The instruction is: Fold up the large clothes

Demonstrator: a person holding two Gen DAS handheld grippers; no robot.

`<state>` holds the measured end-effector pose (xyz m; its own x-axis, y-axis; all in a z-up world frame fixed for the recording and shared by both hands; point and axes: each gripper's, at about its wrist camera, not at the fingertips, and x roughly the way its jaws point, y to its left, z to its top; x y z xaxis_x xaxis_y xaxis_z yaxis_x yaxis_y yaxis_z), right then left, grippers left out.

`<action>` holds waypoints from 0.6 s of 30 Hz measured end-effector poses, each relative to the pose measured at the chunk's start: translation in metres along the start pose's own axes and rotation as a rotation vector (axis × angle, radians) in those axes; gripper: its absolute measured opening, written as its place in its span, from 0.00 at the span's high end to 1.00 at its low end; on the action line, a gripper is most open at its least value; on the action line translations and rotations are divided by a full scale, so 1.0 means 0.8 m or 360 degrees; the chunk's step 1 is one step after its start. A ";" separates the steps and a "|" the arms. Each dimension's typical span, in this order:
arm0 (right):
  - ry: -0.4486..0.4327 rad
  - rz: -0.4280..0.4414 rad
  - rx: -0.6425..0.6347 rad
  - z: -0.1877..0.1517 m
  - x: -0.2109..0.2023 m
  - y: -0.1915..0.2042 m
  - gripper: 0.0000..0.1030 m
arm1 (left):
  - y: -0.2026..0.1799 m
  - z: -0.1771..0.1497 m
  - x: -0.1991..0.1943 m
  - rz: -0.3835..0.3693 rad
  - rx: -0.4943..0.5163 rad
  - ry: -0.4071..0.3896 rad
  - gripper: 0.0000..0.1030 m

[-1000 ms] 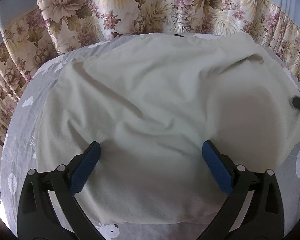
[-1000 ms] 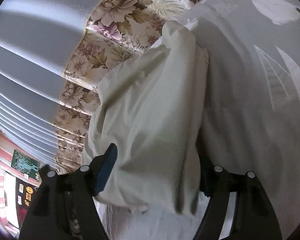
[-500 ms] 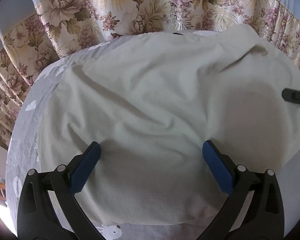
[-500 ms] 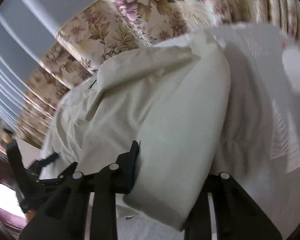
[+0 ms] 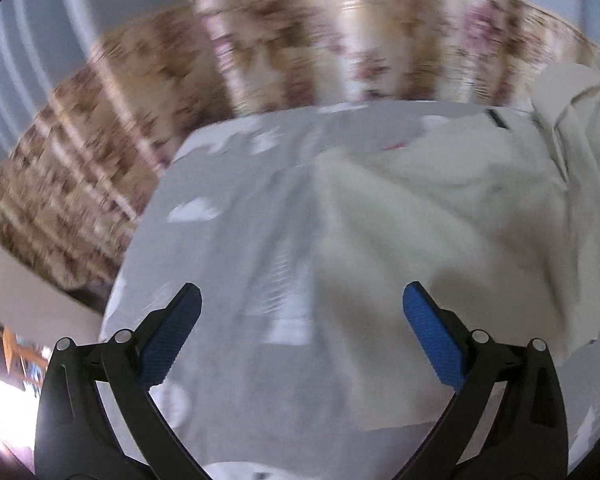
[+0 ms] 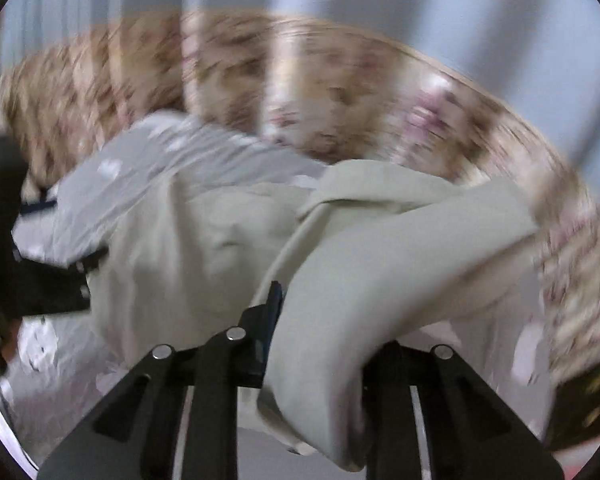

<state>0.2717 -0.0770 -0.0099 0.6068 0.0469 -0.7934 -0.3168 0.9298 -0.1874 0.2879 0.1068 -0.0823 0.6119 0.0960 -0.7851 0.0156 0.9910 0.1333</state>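
I am looking through the left wrist camera, and my left gripper (image 5: 302, 314) is sitting at the bottom of the frame with its two blue pads (image 5: 430, 336) spread wide apart. Nothing is sitting between them. Under them the gray bedsheet (image 5: 236, 240) with white shapes is filling the middle of the frame. The cream cloth (image 5: 440, 216) is lying on the sheet at the right side of the frame, and its near edge is passing just by the right pad. A bunched part of the cloth is standing up at the upper right. The flowered curtain (image 5: 300, 48) is running across the top, and it is looking very blurry.

In the right wrist camera, my right gripper (image 6: 316, 332) is squeezing a thick fold of the cream cloth (image 6: 380, 280) at the bottom middle of the frame. The cloth is hiding the right finger, so I am only seeing the left blue pad (image 6: 270, 320) pressing on it. The held fold is lifting up toward the right, and the other part of the cloth is lying on the gray bedsheet (image 6: 140, 168) in the middle left. My left gripper (image 6: 40, 276) is showing as a dark shape at the left edge. The flowered curtain (image 6: 300, 92) is blurring behind it all.
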 end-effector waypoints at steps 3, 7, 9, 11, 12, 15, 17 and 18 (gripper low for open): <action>0.0119 0.0147 -0.0139 0.016 0.035 0.061 0.79 | 0.049 -0.018 0.001 0.0015 -0.0094 0.0015 0.03; 0.0384 0.0420 -0.0221 -0.002 0.096 0.114 0.78 | 0.101 -0.044 0.004 0.0068 -0.0202 0.0052 0.03; 0.0388 0.0454 -0.0273 -0.011 0.111 0.126 0.78 | 0.120 -0.060 0.003 0.0104 -0.0242 0.0074 0.03; 0.0398 0.0530 -0.0216 -0.008 0.113 0.115 0.77 | 0.136 -0.069 0.007 0.0125 -0.0288 0.0103 0.03; 0.0407 0.0579 -0.0198 -0.008 0.112 0.108 0.76 | 0.141 -0.070 0.008 0.0122 -0.0306 0.0117 0.03; 0.0392 0.0725 -0.0134 -0.010 0.097 0.090 0.58 | 0.141 -0.073 -0.001 0.0092 -0.0323 0.0119 0.03; 0.0335 0.0806 -0.0089 -0.009 0.069 0.076 0.41 | 0.132 -0.068 -0.011 0.0087 -0.0283 0.0083 0.03; 0.0292 0.0821 -0.0076 -0.008 0.052 0.070 0.34 | 0.127 -0.067 -0.013 0.0087 -0.0264 0.0075 0.03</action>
<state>0.2745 -0.0257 -0.0571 0.2286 0.4239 -0.8764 -0.5750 0.7852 0.2298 0.2404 0.2117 -0.0932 0.5706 0.1506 -0.8073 -0.1498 0.9856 0.0780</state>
